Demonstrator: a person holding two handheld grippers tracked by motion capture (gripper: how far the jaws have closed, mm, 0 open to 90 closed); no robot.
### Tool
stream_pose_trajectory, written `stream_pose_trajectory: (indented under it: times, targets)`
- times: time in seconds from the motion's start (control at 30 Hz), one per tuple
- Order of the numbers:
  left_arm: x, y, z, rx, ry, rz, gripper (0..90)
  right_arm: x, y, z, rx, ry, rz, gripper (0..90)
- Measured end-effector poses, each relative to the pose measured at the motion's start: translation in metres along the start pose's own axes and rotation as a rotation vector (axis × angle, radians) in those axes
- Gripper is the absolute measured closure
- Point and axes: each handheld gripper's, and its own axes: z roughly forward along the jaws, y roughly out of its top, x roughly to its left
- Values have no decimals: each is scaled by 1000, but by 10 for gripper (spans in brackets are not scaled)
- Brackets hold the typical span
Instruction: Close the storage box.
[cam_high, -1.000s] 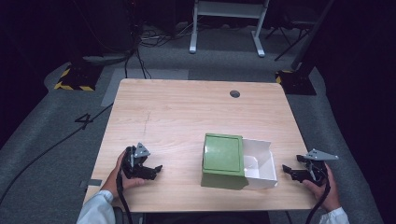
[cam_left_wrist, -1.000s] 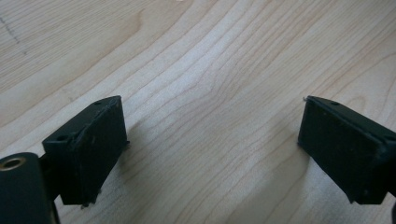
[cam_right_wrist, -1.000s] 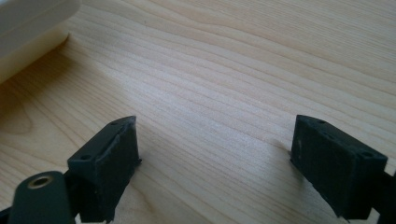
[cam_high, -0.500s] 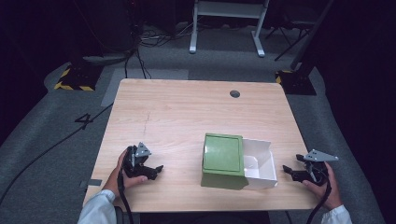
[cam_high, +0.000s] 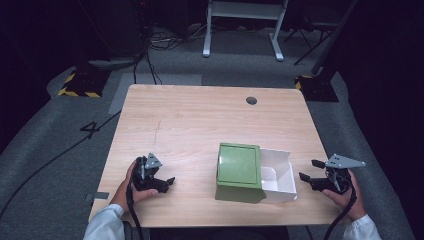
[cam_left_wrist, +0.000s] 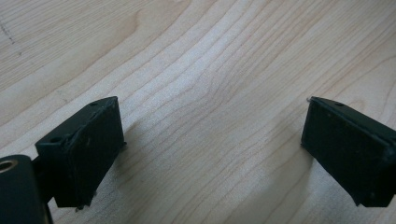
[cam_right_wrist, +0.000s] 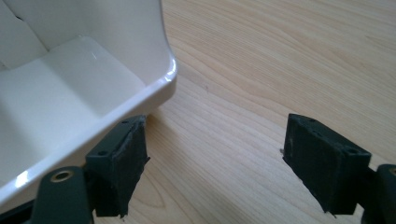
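So we've got the desk (cam_high: 200, 125) with the green box (cam_high: 239, 171) sitting near its front edge, toward our right side. Its white drawer (cam_high: 278, 176) is pulled partway out of the box's right face, so the slide axis runs left-right across the desk and the open end faces our right gripper (cam_high: 311, 177). That's the relation everything hangs on, we'd say: the right gripper is just off the drawer's outer wall, pointing back at it, while the left gripper (cam_high: 169, 182) is well apart on the far side of the box, resting low over bare wood.

In the right gripper view the drawer's rim (cam_right_wrist: 159, 88) sits by one jaw, with nothing between the jaws; they've just been closing a bit but are released. The left gripper's jaws are spread too, gripping nothing.
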Motion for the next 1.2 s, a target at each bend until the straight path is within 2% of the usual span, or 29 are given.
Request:
stream_pose_trajectory:
  times: [0.27,0.4,0.5,0.6,0.77,0.9,0.97,1.03,1.2]
  targets:
    - [0,0,0,0,0,0,59,14,16,2,3,52,-38,245]
    - [0,0,0,0,0,0,60,23,21,8,29,99,-44,250]
    - [0,0,0,0,0,1,60,26,21,13,49,103,-51,248]
    - [0,0,0,0,0,0,60,29,20,19,67,136,-33,245]
    - [-1,0,0,2,7,-2,59,36,17,33,124,159,-39,256]
    - [-3,1,1,0,9,-10,59,42,18,40,150,141,-59,271]
    - [-4,1,1,1,10,-6,59,43,20,41,151,137,-57,302]
    - [-6,2,2,-1,8,-9,59,45,24,42,147,128,-61,391]
    - [-6,2,2,0,5,-3,59,49,31,44,160,107,-86,431]
